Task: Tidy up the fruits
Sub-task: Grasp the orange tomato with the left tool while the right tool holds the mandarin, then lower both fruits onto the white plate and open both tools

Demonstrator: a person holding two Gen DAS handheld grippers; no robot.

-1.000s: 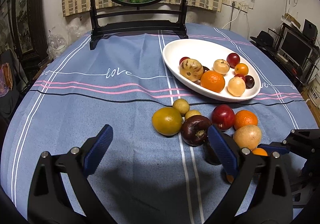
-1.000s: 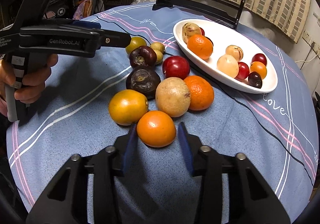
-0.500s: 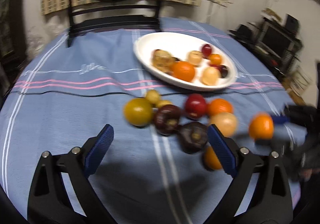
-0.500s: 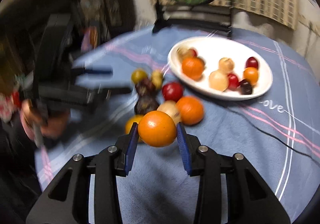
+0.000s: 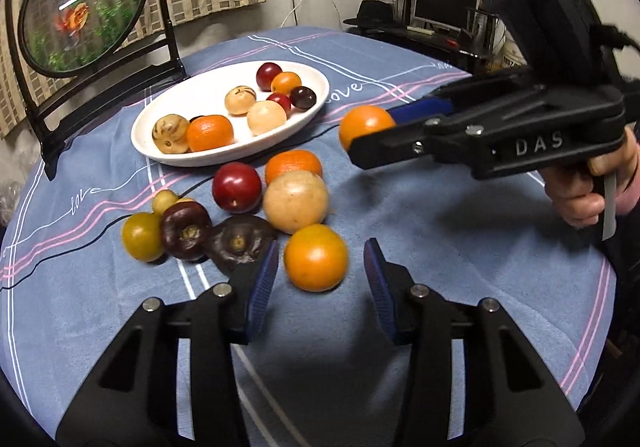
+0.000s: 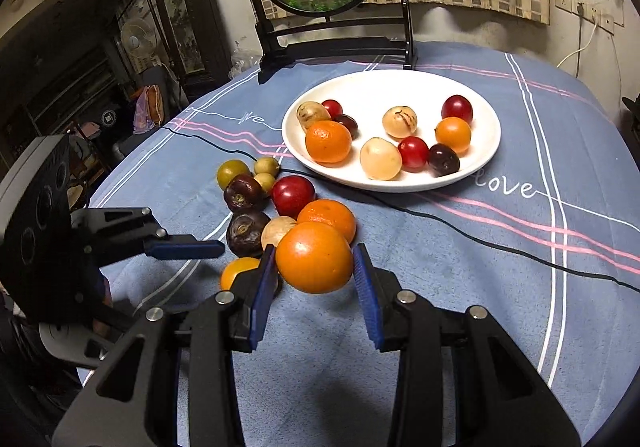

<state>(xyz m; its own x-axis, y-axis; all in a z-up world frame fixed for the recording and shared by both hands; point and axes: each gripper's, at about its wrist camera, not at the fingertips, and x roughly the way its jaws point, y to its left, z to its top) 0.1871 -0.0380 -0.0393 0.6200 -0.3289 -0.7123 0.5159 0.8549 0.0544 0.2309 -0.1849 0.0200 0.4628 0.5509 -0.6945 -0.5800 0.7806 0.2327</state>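
Fruits, round and mixed in colour, are lying in a loose cluster (image 5: 240,207) on the blue striped cloth of the desk, just beside the white oval plate (image 5: 320,87) towards its far edge. The right tool (image 6: 314,263) is gripping a glossy orange (image 6: 314,257) lifted clear of the cloth. The left tool (image 5: 318,273) is closing around a second orange (image 5: 316,257), pads not yet pressing (the left pad sits close to a dark purple fruit (image 5: 240,243)). If that pad is nudging the neighbour, the cluster could be rolling apart.

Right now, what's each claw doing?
Left gripper: closing around an orange, not gripping it yet.
Right gripper: shut on another orange.
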